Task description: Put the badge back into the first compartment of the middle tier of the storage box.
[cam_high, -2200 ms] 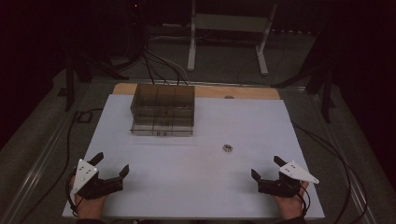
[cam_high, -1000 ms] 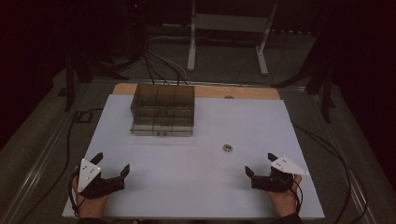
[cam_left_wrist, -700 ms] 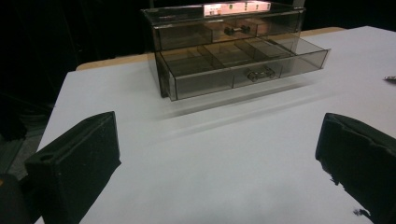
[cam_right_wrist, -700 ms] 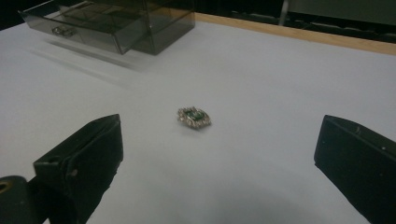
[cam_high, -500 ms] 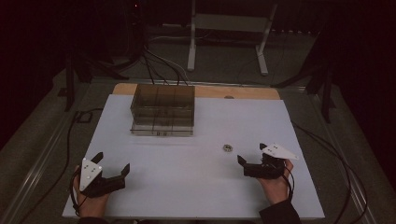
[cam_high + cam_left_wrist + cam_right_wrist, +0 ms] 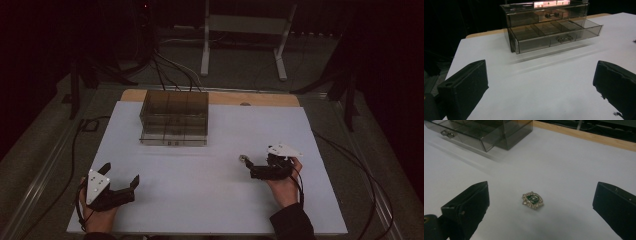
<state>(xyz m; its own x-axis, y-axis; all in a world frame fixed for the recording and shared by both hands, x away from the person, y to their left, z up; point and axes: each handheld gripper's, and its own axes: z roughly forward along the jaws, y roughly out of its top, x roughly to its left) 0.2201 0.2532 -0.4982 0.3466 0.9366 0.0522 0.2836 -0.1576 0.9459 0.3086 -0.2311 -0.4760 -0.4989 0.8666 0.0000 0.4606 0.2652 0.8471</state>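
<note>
The right gripper (image 6: 252, 167) was spread wide right at the brooch (image 6: 532, 199), mid-bench toward the right edge, looks lined up to grab it. The left gripper (image 6: 120, 186) sat released by the near-left corner, parked. The drawer box (image 6: 174, 118), drawer out, was near the far edge.

The room around me is nearly black; only the white table top (image 6: 200, 200) is lit, dimly and evenly from above. The high view is grainy and soft. Ahead of my left gripper (image 6: 541, 82), the smoky drawer box (image 6: 549, 27) catches a pink-white glare along its top and throws a faint blurred shadow toward me. Between my right gripper's (image 6: 541, 207) jaws, the brooch (image 6: 532, 200) glints, slightly soft. Both pairs of jaws are blurred, near-black shapes.
</note>
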